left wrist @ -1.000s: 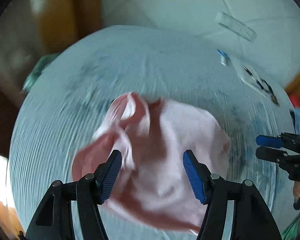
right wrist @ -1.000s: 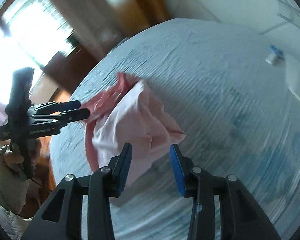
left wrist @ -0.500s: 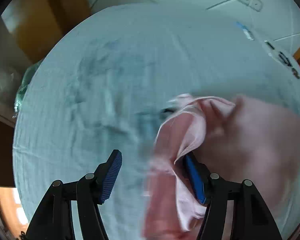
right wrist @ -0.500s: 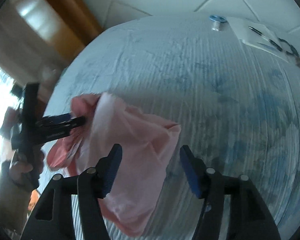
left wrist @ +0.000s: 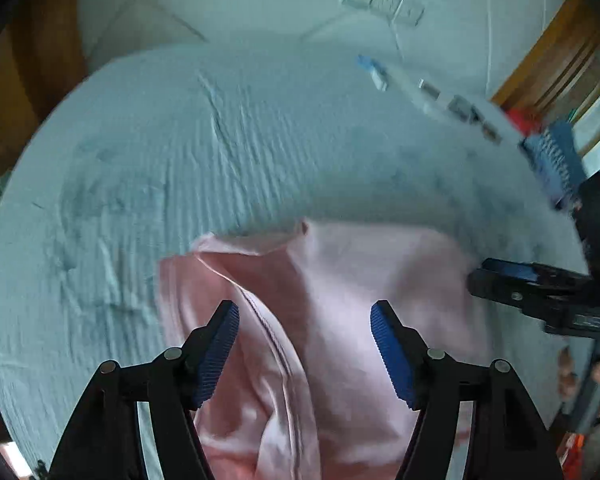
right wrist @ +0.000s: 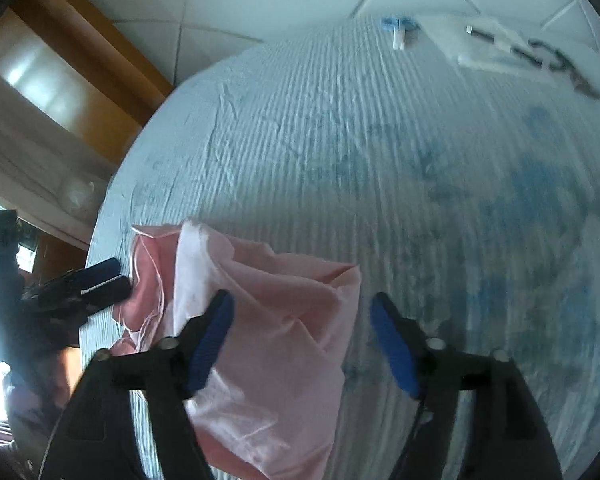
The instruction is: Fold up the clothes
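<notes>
1. Left wrist view: pale blue ribbed bedspread (left wrist: 148, 184) filling most of the frame, serving as the folding surface.
2. Lying crumpled on it, near the close edge: pink garment (left wrist: 340, 280), bunched in loose ridges with 1 seam running toward the camera; no flat panel, no crisp fold line visible.
3. Poised above the cloth: left gripper (left wrist: 304, 344), jaws apart and opening, fabric below the gap but not pinched by the pads.
4. Right wrist view: right gripper (right wrist: 300, 344), jaws spread and opening, over the garment's right edge, nothing clamped.
5. Far corner: papers and pens (right wrist: 516, 52), well apart from the work.
6. Judged progress: barely begun; spreading flat and every fold left to do.
</notes>
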A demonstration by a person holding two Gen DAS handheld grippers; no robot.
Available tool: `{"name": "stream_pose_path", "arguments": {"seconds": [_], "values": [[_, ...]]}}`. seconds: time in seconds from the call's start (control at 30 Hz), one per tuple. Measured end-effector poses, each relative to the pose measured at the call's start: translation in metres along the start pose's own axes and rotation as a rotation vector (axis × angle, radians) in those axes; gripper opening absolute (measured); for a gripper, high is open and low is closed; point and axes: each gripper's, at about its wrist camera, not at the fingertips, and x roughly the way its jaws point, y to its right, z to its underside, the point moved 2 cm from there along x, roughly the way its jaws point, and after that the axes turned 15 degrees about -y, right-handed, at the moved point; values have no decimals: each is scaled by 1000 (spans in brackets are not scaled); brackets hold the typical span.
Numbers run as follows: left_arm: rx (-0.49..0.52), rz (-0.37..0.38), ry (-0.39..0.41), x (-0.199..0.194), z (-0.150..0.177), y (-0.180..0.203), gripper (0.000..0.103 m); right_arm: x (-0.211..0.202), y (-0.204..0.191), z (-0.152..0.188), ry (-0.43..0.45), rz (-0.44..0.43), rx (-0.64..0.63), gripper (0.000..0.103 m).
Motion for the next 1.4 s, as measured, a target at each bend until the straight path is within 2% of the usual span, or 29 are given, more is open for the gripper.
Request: {"name": "stream_pose_path", "arguments": {"seconds": [0.03, 0.07, 0.1, 0.13, 0.2, 0.27, 0.37, 0.5, 0.53, 0.6, 0.63, 0.67, 0.7, 0.77, 0.87, 0.9, 0.93, 0.97, 1.07, 1.23, 1.3, 1.33, 1.37, 1.4], "values": [[-11, -22, -24, 10, -2, -5, 69, 9, 0, -2, -23, -13, 3, 76], [-27, -60, -45, 19, -2, -12, 69, 18, -1, -4, -46, -17, -5, 59], [-40, -96, -57, 26, -1, -19, 69, 25, -3, -7, -57, 12, -16, 35], [-45, -128, -47, 27, 2, -23, 69, 27, -4, -9, -55, 63, -20, 5], [-73, -235, -46, 27, 7, -38, 71, 30, -1, -12, -46, 155, -12, 4], [-114, -210, -47, 23, 13, -55, 73, 24, 14, -14, -19, 218, 43, 4], [-163, -212, -35, 11, 20, -72, 71, 14, 39, -12, -1, 199, 112, 4], [-146, -35, 39, -25, 42, -63, 73, -10, 29, 5, 34, 127, 96, 5], [-130, -12, 52, -33, 48, -60, 74, -13, 23, 11, 32, 105, 86, 11], [-102, -4, 64, -39, 57, -55, 76, -17, 8, 24, 21, 56, 61, 38], [-92, 0, 61, -38, 61, -53, 76, -17, 2, 29, 16, 42, 51, 64], [-85, 4, 51, -34, 66, -50, 76, -15, -4, 34, 10, 29, 43, 81], [-78, 9, 40, -30, 70, -49, 76, -12, -9, 38, 6, 21, 38, 84], [-71, 16, 20, -22, 76, -54, 76, -7, -17, 43, -2, 20, 31, 84], [-76, -66, -13, -4, 79, -51, 76, 4, -23, 48, -18, 36, 34, 83], [-84, -92, -24, 1, 80, -51, 76, 9, -24, 50, -28, 51, 33, 77], [-103, -114, -36, 4, 83, -55, 76, 14, -25, 51, -41, 76, 29, 43], [-129, -130, -52, 10, 87, -63, 76, 20, -24, 52, -52, 96, 33, 33], [-170, -161, -55, 14, 95, -77, 75, 28, -15, 56, -71, 112, 68, 31], [-167, -23, 1, -7, 106, -78, 76, 15, -14, 63, -24, 67, 64, 32], [-138, -2, 14, -9, 107, -69, 76, 7, -14, 68, 0, 42, 61, 44], [-127, 6, 16, -9, 108, -65, 76, 5, -14, 70, 9, 33, 59, 56], [-126, 6, 6, -5, 107, -63, 76, 4, -14, 72, 15, 27, 58, 62], [-128, 5, -8, 1, 107, -62, 76, 3, -14, 73, 21, 22, 58, 62]]}}
